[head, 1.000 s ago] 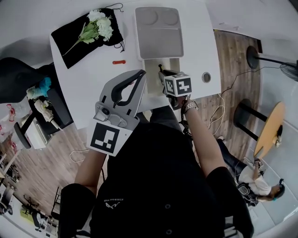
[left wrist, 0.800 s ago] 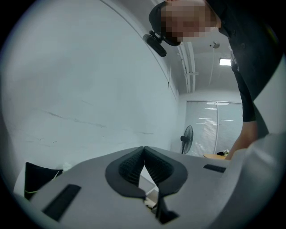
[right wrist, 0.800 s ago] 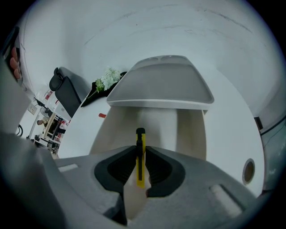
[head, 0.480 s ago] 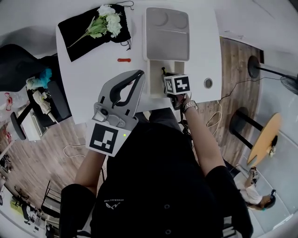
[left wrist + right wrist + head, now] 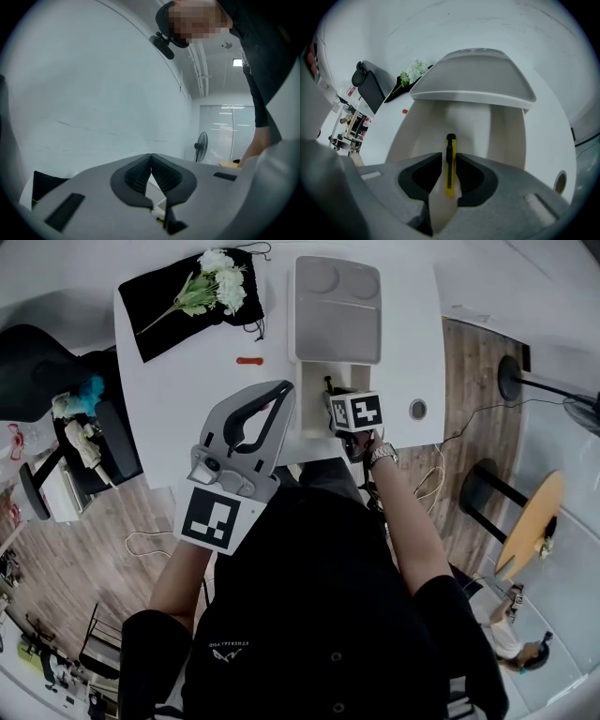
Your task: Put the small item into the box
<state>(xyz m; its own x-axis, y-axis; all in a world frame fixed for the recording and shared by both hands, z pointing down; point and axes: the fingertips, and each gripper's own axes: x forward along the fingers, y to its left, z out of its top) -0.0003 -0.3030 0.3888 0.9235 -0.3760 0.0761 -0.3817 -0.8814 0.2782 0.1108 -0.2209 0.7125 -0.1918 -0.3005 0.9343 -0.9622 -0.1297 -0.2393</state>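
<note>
In the head view, the near end of the cream plastic box [image 5: 307, 399] is cut off behind the right gripper [image 5: 449, 157] and the person's dark-clothed body, so its front rim cannot be seen. The right gripper's jaws are nearly together, pinching a slim yellow and black utility knife [image 5: 450, 174] edge-on between the ribbed black pads. The knife's rear end is lost between the jaws. Its front end pokes out over the open box, but whether it touches the box floor cannot be told.

The left gripper [image 5: 151, 157] is held up off the white surface [image 5: 178, 399], and its view takes in mostly wall and ceiling. Its pads meet at the tips with nothing between them.

The box sits at the near edge of the surface. Its grey, smooth, round-cornered lid [image 5: 336, 310] is swung back away from the person, with two shallow round dents near its far end. The box interior is bare and matte.

There is open surface to the left of the box, where a small red item [image 5: 246, 360] lies alone. Further left, at the far corner, a black cloth bag [image 5: 164, 301] carries a spray of white flowers [image 5: 220, 282]. To the right of the box, near the edge, a round metal grommet [image 5: 417, 410] is set into the surface.
</note>
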